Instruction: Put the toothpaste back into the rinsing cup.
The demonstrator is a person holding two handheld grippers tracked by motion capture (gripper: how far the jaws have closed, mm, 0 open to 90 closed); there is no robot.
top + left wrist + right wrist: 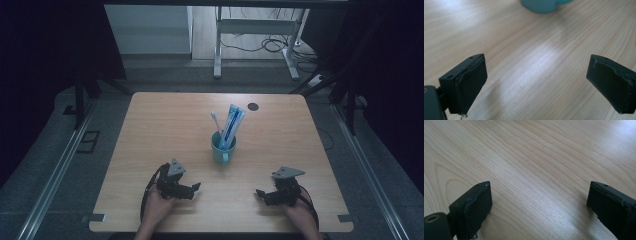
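Cup [223, 148] at frame centre holds toothbrush [215, 121]; both spread tools, left tool [193, 188] and right tool [262, 194], should approach slowly.

The left gripper [536, 82] gapes wide over the wooden table [529, 60], teal cup [544, 5] beyond.
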